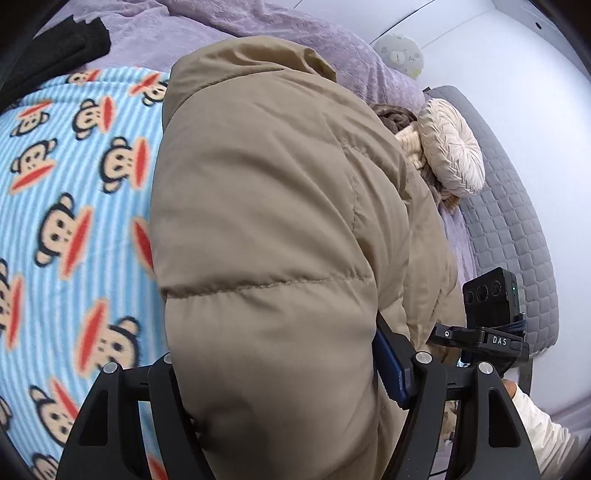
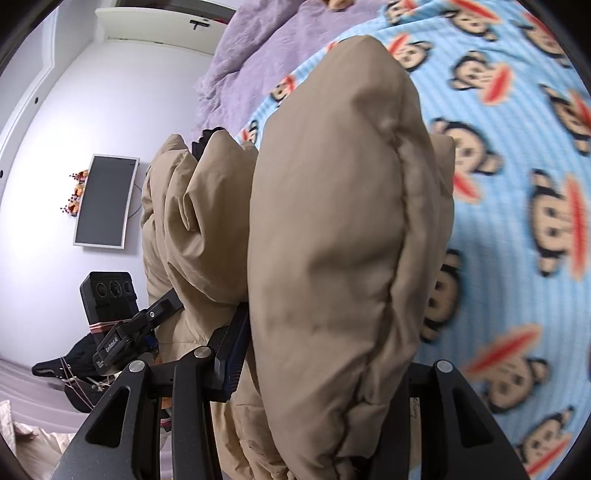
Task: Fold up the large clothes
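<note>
A bulky tan puffer jacket (image 1: 266, 206) is lifted above the bed and fills the middle of both views. My left gripper (image 1: 277, 369) is shut on a thick padded fold of it; the blue pad of one finger (image 1: 391, 369) presses into the fabric. My right gripper (image 2: 325, 369) is also shut on a puffy section of the jacket (image 2: 332, 221), with more of the coat bunched to its left. Each fingertip is mostly buried in fabric. In the right wrist view the other gripper's body (image 2: 122, 332) shows at the left, beside the jacket.
Under the jacket lies a blue striped blanket with monkey faces (image 1: 74, 221) over a purple bed cover (image 1: 258, 22). A round cream cushion (image 1: 454, 147) rests by the grey quilted headboard (image 1: 517, 229). A black garment (image 1: 55, 48), a wall screen (image 2: 105, 199) and a white sleeve (image 1: 546, 424) are in view.
</note>
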{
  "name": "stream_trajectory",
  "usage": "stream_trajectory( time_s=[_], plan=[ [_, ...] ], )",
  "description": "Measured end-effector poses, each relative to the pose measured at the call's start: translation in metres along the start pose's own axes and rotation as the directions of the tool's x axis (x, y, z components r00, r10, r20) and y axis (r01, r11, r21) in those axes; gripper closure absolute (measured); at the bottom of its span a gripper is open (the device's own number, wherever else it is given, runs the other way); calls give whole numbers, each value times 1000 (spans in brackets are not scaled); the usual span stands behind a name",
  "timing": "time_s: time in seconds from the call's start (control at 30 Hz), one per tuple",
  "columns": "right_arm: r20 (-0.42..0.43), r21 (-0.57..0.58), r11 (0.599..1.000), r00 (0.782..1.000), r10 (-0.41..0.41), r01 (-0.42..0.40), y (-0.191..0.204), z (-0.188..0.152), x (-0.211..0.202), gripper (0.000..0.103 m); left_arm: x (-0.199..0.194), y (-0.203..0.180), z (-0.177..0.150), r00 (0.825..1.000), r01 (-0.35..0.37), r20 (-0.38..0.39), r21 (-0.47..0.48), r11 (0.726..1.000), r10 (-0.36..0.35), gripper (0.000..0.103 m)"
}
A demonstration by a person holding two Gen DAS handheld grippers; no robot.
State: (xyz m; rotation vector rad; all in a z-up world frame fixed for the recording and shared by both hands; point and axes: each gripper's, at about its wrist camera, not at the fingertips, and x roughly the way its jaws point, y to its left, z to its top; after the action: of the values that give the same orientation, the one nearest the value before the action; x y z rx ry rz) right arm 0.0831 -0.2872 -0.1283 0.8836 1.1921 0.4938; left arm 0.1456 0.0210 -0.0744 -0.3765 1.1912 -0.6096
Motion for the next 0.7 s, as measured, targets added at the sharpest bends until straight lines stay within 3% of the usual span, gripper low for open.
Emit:
stream_trajectory(
  time_s=[0.13, 0.27, 0.37, 0.47, 0.53, 0.6, 0.7],
  plan=[
    [-5, 0, 1000, 1000, -1, 1, 18, 9, 53, 56, -26, 55, 24, 998, -63, 26, -2, 998, 63, 29],
    [-44, 22, 999, 998, -48, 49, 19, 19, 98, 56, -17, 106, 37, 992, -119, 29, -38, 992, 120, 28],
    [-57, 38, 993, 993, -108, 110, 16, 23, 115, 56, 0, 145, 33, 987, -159, 7, -128, 979, 161, 18],
    [-64, 87, 984, 986, -151, 157, 7, 23, 110, 48, -3, 157, 27, 983, -176, 12, -174, 969, 181, 15],
    [-52, 66, 973, 975, -216, 219, 8, 21, 93, 47, -17, 149, 28, 968, -241, 33, -137, 961, 247, 15],
    [-7, 30, 955, 956, -295, 295, 3, 13, 59, 47, -37, 141, 24, 950, -289, 97, -85, 954, 297, 15],
    [122, -34, 925, 920, -373, 379, 34, 14, 29, 49, -62, 133, 37, 926, -319, 195, -53, 946, 323, 15]
  ],
)
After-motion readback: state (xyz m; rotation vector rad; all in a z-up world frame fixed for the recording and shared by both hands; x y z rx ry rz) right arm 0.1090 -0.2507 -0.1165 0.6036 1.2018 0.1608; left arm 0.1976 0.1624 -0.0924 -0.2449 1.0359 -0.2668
